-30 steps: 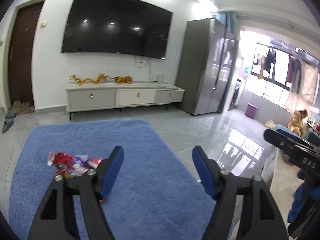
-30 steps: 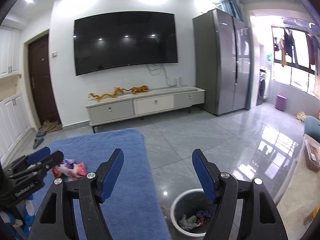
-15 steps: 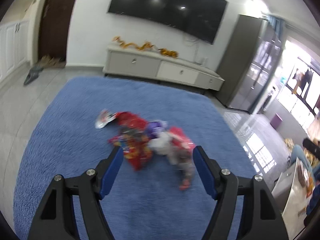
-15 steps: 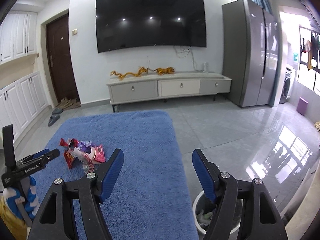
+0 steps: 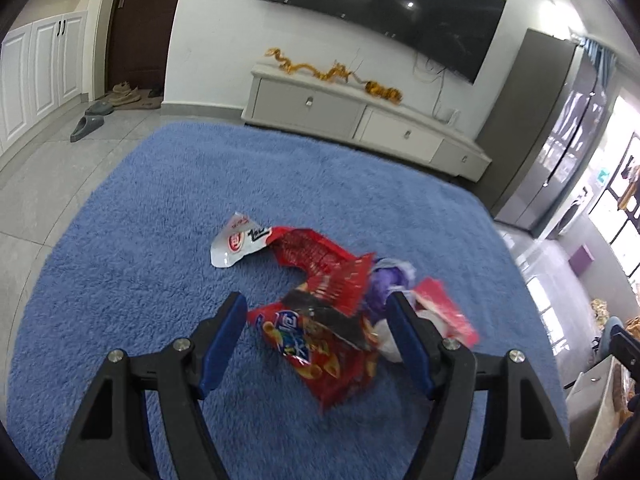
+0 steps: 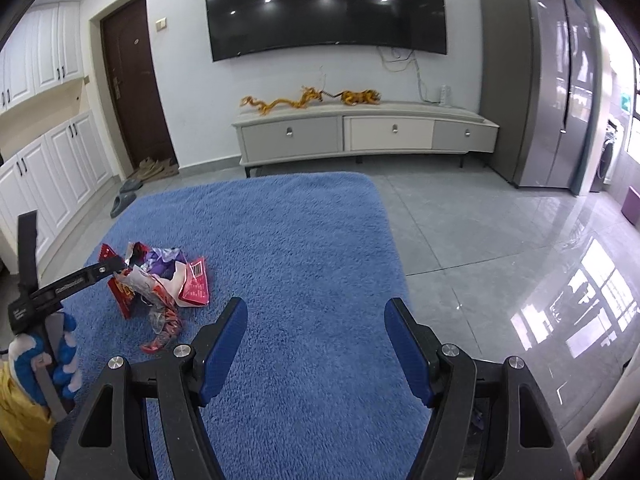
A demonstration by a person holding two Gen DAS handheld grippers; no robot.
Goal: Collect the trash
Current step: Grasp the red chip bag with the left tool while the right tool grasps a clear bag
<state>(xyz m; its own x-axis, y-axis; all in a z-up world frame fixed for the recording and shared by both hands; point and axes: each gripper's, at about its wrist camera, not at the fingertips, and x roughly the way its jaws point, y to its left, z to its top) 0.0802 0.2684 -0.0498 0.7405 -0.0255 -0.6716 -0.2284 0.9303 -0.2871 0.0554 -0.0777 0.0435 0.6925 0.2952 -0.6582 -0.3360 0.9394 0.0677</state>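
Left claw (image 5: 314, 330): jaws apart, nothing gripped, tilted downward.
Right claw (image 6: 316, 334): jaws apart, empty, tilted downward.
Gloved hand (image 6: 44, 352): at 8 o'clock in right view.

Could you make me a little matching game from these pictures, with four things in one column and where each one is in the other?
Things:
1. Pile of crinkled red and purple snack wrappers
2. Golden dragon ornament
3. Grey slippers
4. Large black television

Places:
A. On the tiled floor by the dark door
B. On the fluffy blue rug
C. Mounted on the white wall
D. On top of the low white drawer cabinet

Pairs: 1-B, 2-D, 3-A, 4-C
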